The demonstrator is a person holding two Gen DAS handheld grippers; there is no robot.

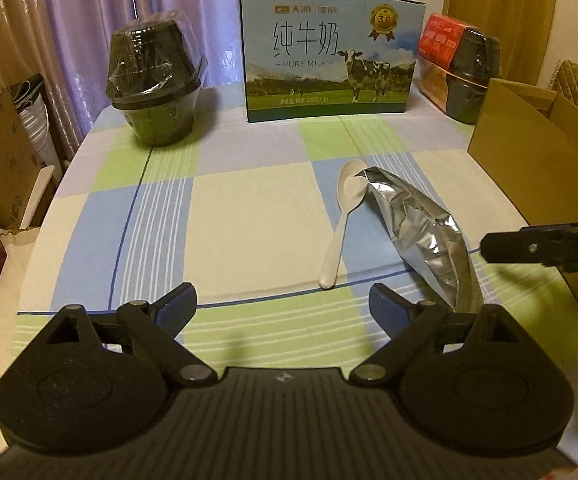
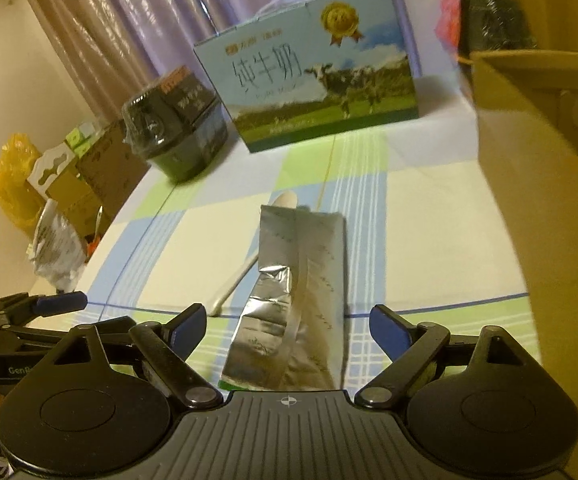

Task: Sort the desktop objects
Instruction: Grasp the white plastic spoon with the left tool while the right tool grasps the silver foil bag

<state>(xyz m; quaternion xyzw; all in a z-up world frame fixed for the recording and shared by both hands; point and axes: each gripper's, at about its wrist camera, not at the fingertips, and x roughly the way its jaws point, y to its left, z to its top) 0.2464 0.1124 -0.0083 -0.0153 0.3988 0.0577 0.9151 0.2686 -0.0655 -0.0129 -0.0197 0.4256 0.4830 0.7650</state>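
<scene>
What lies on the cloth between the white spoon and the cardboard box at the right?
The silver foil pouch lies between the spoon and the cardboard box, its top corner overlapping the spoon's bowl. The left wrist view shows it best.

We see a crinkled silver foil pouch, shiny and creased, beside a smooth white glossy plastic spoon. The checked cloth covering the table looks matt and woven. The printed cardboard milk carton has a slight sheen; the brown cardboard box is dull. Glossy clear film wraps the black plastic bowls.
</scene>
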